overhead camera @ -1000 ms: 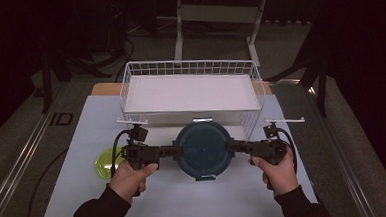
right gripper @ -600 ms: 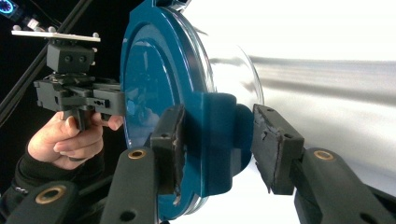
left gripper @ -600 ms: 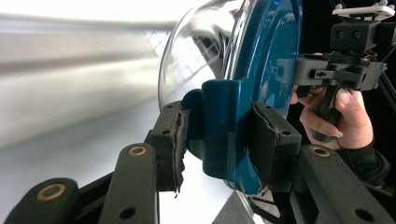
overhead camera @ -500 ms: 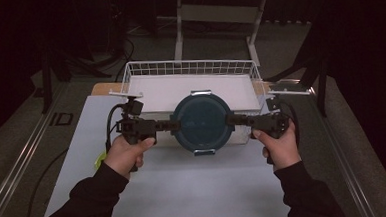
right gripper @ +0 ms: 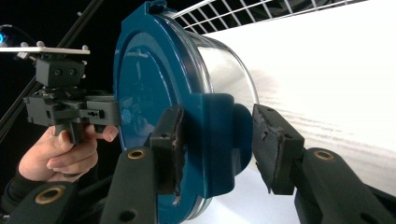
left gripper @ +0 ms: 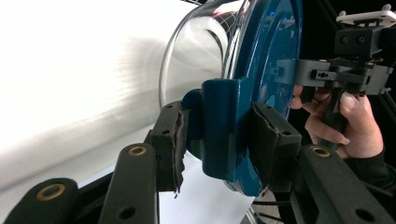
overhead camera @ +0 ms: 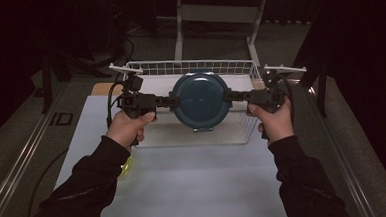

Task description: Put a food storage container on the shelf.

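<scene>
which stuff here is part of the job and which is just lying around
In the job: lidded container, held at its side clips; left gripper; right gripper; wire basket beneath and behind it.
Lying about: yellow-green thing by the left sleeve; table.

Lidded container (overhead camera: 201, 100) sits between left gripper (overhead camera: 166, 102) and right gripper (overhead camera: 235, 96), above the front edge of the wire basket (overhead camera: 189, 67). Basket stands at the far end of the counter (overhead camera: 195, 183). Each gripper's jaws straddle a side clip of the lid.
</scene>
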### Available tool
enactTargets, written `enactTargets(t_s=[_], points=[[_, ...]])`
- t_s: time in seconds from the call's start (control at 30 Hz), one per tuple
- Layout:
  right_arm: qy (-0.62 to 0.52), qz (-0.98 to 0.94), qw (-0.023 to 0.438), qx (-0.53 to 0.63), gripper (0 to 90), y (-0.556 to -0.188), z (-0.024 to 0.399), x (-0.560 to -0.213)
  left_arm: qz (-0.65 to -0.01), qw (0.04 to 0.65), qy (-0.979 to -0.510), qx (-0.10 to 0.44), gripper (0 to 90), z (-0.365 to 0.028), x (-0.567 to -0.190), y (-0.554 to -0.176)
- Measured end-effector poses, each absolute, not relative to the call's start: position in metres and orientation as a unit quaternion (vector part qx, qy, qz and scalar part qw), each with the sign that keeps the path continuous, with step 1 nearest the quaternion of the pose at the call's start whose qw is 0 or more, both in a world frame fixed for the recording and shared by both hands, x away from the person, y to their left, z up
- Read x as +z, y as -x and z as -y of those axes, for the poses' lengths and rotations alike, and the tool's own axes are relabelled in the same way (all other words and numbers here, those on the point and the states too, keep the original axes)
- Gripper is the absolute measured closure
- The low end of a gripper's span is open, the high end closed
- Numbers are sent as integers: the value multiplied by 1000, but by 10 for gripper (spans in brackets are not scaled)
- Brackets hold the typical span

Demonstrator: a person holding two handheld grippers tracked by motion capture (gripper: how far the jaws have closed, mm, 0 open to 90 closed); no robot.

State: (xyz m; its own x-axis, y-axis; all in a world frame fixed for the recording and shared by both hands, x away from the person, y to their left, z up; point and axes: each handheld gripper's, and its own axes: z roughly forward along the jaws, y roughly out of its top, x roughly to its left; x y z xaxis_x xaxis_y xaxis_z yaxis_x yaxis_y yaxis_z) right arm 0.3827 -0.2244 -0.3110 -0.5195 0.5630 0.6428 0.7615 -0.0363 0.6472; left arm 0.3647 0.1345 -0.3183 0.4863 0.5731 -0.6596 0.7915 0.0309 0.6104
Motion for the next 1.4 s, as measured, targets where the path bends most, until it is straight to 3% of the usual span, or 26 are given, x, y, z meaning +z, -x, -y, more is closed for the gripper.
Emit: enactTargets(t_s=[0.63,0.73,0.77,0.9,1.1,1.2,1.4], points=[[537,668,98,-506,543,-418,227,-306,-511,531,-660,-146,540,-131,-325,-407],[547,670,81,-496,544,-421,224,-305,-510,532,-658,-156,514,-130,-328,-412],[549,671,74,-493,619,-422,223,-304,-515,533,-652,-163,500,-131,-330,-414],[562,668,65,-483,593,-425,218,-306,-531,528,-638,-180,467,-133,-338,-423],[558,663,65,-494,545,-426,217,-309,-527,531,-640,-172,458,-133,-337,-422],[551,663,65,-502,492,-423,217,-308,-532,526,-645,-158,408,-133,-335,-421],[527,679,33,-511,462,-408,216,-299,-522,523,-667,-100,407,-138,-323,-410]])
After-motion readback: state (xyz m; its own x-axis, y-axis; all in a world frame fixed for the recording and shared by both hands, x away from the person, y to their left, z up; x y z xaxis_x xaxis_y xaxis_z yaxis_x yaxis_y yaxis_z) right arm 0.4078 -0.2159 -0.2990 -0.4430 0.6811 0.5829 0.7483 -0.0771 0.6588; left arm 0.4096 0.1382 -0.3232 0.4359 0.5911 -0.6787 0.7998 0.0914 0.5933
